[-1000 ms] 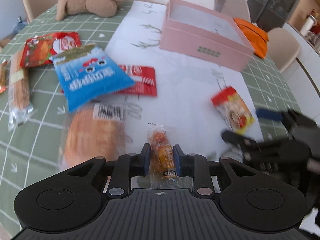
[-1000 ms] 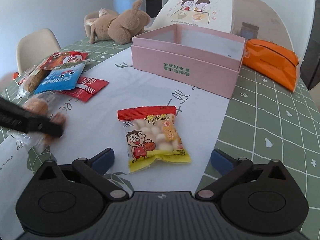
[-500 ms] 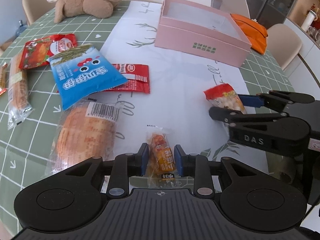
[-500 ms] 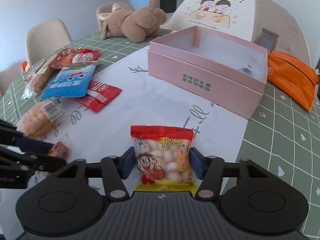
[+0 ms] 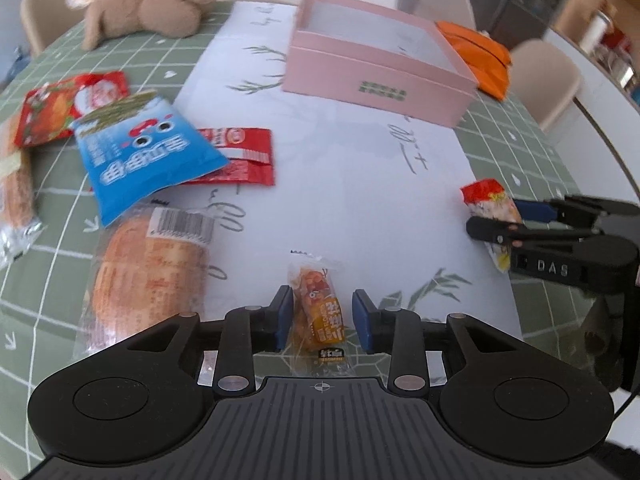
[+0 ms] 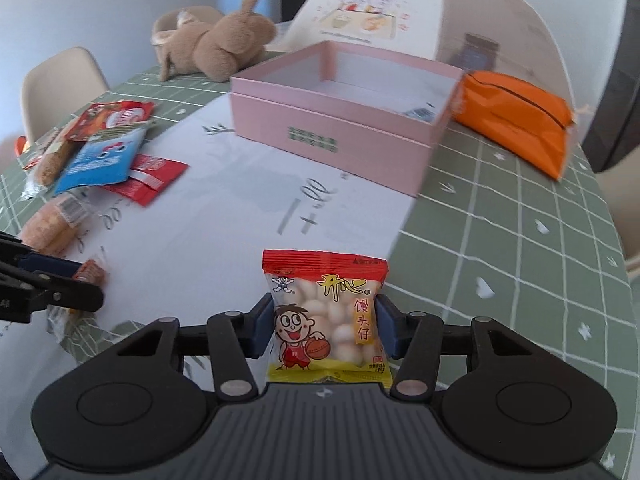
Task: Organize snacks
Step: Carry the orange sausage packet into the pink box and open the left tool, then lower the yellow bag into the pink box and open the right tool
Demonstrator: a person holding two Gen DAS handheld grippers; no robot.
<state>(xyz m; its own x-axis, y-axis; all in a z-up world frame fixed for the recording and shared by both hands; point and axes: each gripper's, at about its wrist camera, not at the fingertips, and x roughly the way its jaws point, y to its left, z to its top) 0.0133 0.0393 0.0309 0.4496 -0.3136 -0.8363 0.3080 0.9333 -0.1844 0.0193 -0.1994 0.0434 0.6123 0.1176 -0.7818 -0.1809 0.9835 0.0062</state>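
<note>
Two snacks in play, none boxed yet. Cartoon-boy bag (image 6: 326, 320), "馒头仔" in red down its yellow strip, upright at bottom centre of the right view, pinched at both edges by the right claw (image 6: 324, 322). Small orange sachet (image 5: 320, 312) low centre in the left view, straddled by the left claw (image 5: 322, 316); gripped or merely bracketed, cannot tell.

Pink box (image 6: 332, 136) open at upper centre, nearly bare inside, green label too blurred to read. Left to sort, by the look of it: blue bag (image 5: 144, 156), red packet (image 5: 244, 160), barcoded bread (image 5: 148, 276), all at the left of the tabletop (image 5: 360, 184). "DAS" legible on the right claw's body, far right of the left view.
</note>
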